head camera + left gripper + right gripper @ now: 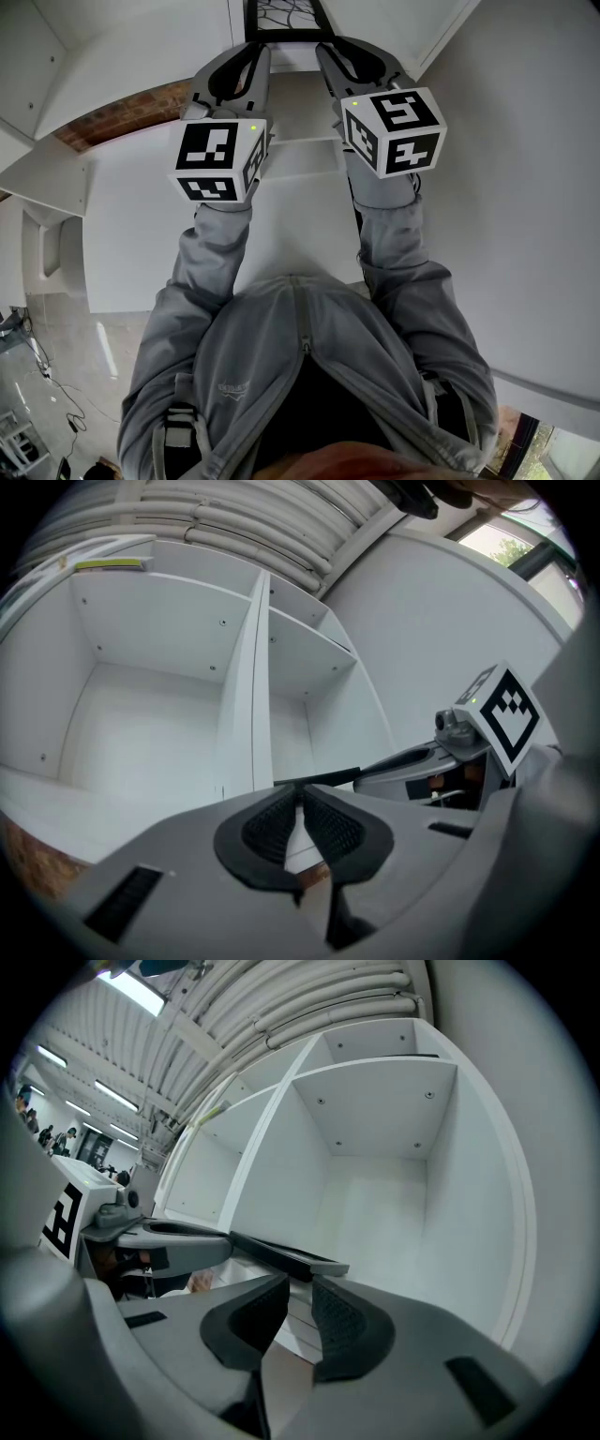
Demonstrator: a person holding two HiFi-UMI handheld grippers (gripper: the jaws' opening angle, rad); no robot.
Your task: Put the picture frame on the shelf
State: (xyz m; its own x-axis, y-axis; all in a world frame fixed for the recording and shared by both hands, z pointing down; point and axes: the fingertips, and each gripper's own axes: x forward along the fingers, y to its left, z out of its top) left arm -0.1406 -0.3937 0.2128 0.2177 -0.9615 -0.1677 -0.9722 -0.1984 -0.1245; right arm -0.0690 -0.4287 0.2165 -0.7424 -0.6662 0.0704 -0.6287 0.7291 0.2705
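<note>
The picture frame [281,17] is black with a line drawing and is held up at the top of the head view, between both grippers. My left gripper [255,52] grips its left side and my right gripper [328,52] its right side. In the left gripper view the pads [267,822] of the left gripper [302,803] press on the frame's thin black edge [323,778], which runs across to the other gripper. In the right gripper view the right gripper [300,1293] is shut on the same edge [281,1255]. The white shelf [248,686] stands straight ahead with open compartments [375,1185].
A white shelf board [300,150] lies below the grippers. A strip of brick wall [122,112] shows at the left. White pipes [262,517] run overhead. A plain white wall [525,187] closes the right side. My grey sleeves [206,272] fill the lower head view.
</note>
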